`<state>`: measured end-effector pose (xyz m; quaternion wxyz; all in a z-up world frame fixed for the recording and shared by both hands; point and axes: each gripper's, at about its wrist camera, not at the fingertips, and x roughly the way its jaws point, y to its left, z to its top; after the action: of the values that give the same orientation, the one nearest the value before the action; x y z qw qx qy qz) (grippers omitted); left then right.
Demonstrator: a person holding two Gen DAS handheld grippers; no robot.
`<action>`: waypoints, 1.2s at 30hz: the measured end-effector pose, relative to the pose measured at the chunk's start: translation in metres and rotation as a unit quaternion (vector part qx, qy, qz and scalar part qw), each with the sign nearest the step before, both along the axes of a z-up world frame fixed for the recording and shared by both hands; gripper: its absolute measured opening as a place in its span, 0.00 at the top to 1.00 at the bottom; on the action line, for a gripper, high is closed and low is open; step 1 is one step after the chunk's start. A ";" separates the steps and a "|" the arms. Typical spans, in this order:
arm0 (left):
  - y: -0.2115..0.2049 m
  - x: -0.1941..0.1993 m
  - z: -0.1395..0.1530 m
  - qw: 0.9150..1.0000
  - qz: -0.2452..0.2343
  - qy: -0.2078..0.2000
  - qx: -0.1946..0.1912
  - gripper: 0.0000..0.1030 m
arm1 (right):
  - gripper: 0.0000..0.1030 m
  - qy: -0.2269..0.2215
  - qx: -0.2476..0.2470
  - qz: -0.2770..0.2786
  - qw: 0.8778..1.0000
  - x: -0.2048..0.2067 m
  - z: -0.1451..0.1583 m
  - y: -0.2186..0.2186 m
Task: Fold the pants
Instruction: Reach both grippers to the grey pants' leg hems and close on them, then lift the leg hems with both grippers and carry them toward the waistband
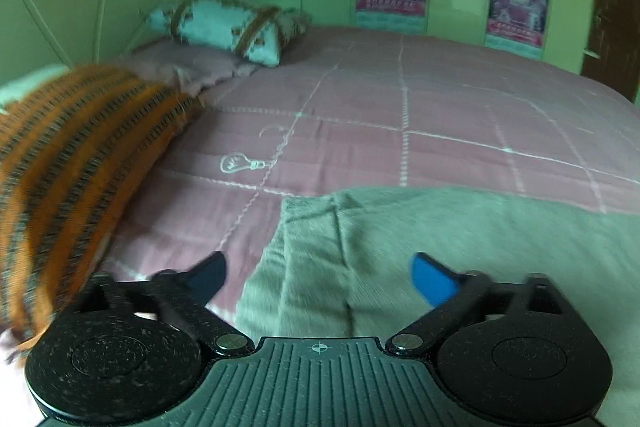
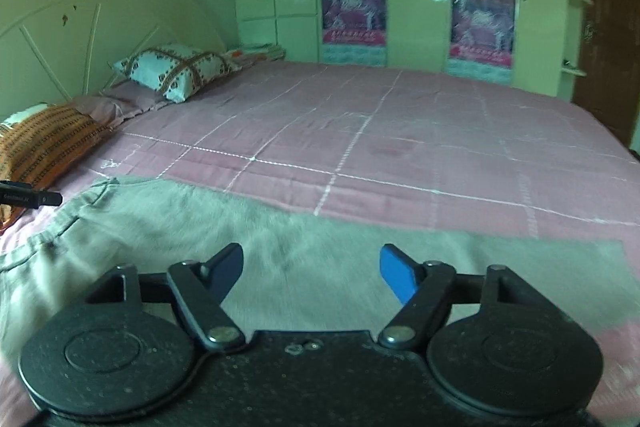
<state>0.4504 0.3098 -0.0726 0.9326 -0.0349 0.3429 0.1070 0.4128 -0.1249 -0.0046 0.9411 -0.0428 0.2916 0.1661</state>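
Grey-green pants [image 2: 280, 239] lie flat across the near part of a pink bedspread [image 2: 380, 131]. In the right wrist view the waistband [image 2: 60, 223] is at the left and the leg hem [image 2: 600, 259] at the right. My right gripper [image 2: 312, 267] is open and empty, low over the middle of the pants. In the left wrist view my left gripper [image 1: 318, 275] is open and empty over the waist end of the pants [image 1: 440, 227], whose top edge is folded over [image 1: 312, 211].
An orange striped pillow [image 1: 72, 163] lies left of the pants. A pale patterned pillow [image 1: 224, 27] rests by the headboard [image 2: 80, 27]. Wardrobe doors with posters [image 2: 352, 7] stand behind the bed. A dark tip of the other tool [image 2: 32, 199] shows at the left edge.
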 end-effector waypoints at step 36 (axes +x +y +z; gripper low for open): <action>0.054 0.068 -0.025 0.992 -0.078 -0.051 -0.086 0.60 | 1.00 0.058 -0.137 0.172 0.974 0.127 -0.045 0.098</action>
<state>0.5186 0.3635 -0.0977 0.9479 -0.0931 0.3046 0.0023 0.5395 -0.0269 -0.0491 0.8654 -0.2106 0.3536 0.2859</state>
